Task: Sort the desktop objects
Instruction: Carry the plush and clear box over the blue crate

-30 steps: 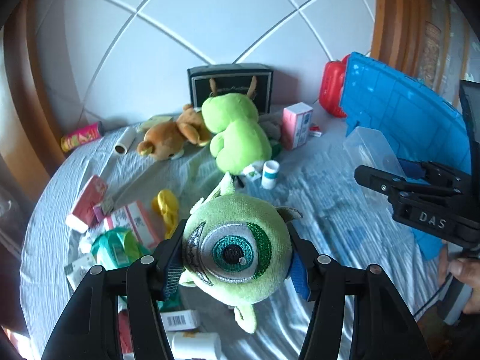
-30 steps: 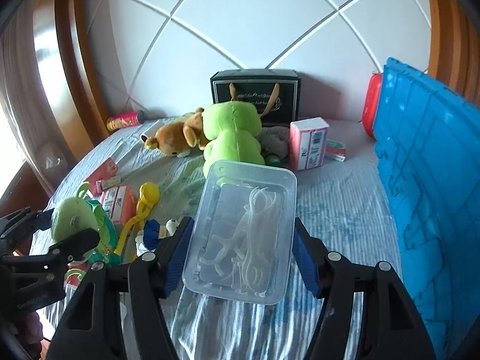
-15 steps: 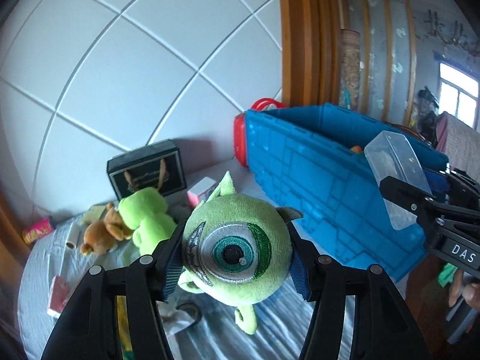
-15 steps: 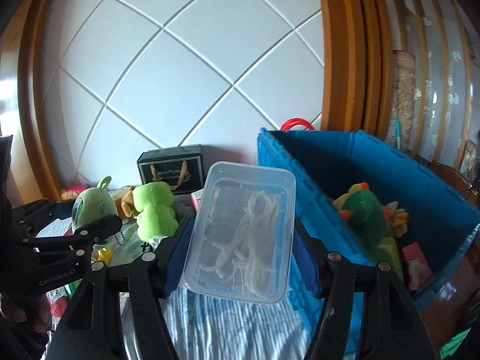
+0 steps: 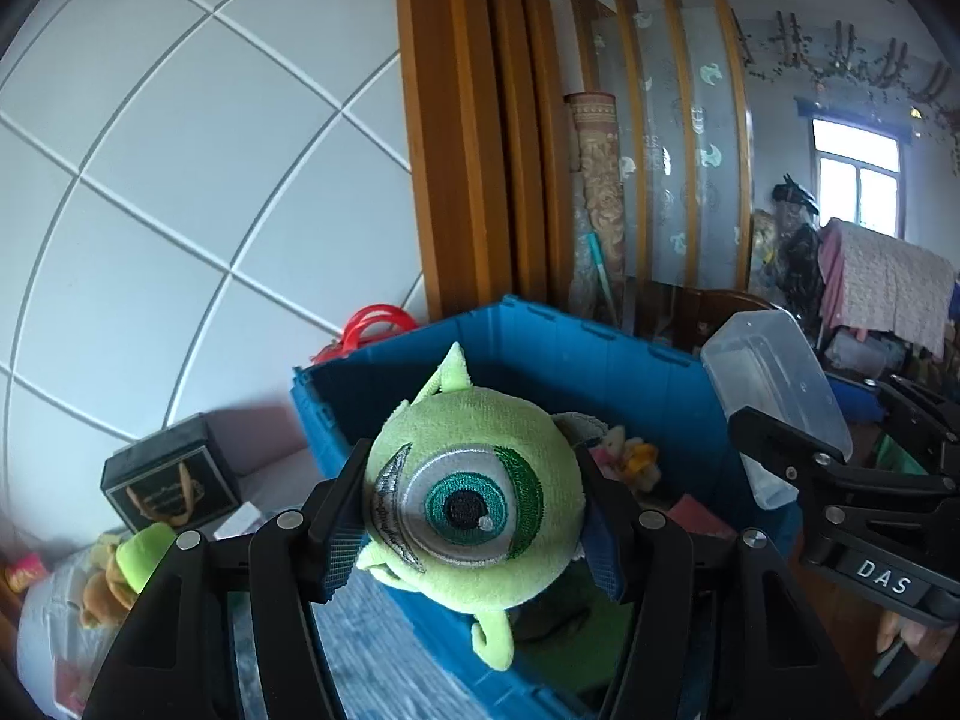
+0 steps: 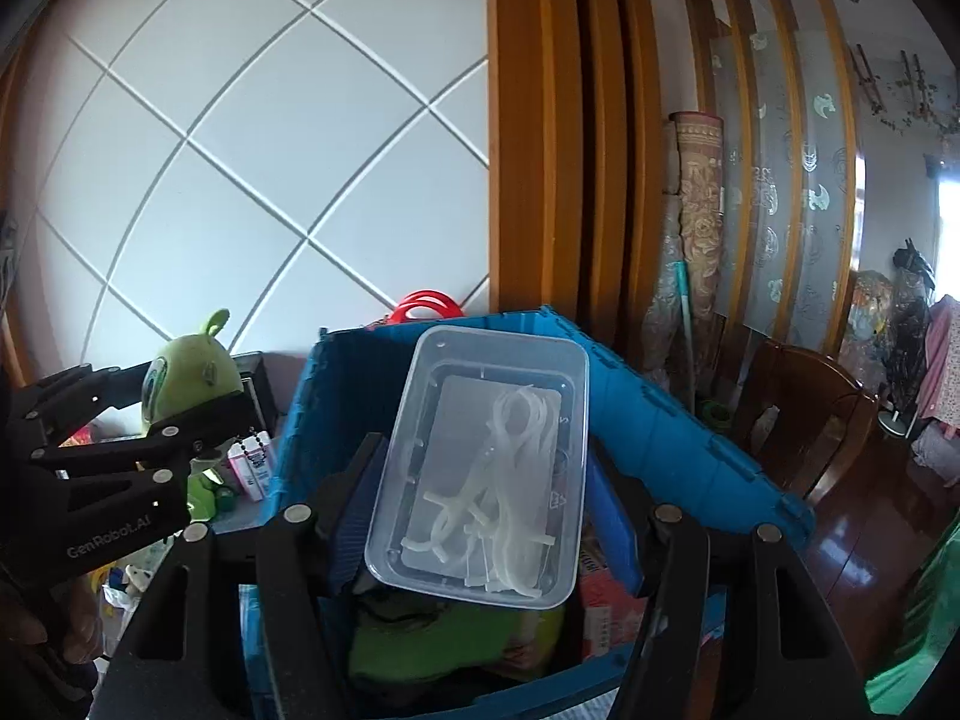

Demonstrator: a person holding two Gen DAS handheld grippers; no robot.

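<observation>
- My left gripper is lowest and closest in the left view. Its jaws are about half open and squeeze a one-eyed green monster plush on both sides. The eye looks right at my camera. I hold it by its round middle so it does not slip out.
- My right gripper does the same with a clear plastic box. The jaws press on its long sides. Thin white plastic bits lie inside.
- Just behind both toys is the blue bin, in the middle of each view. I hold both things up over its open top. I think that is so they can drop in.
- Other toys already lie in the bin.
- At the lower left of the left view, more plush toys and a black box wait on the table.
- Far back is a white tiled wall in the upper left.
</observation>
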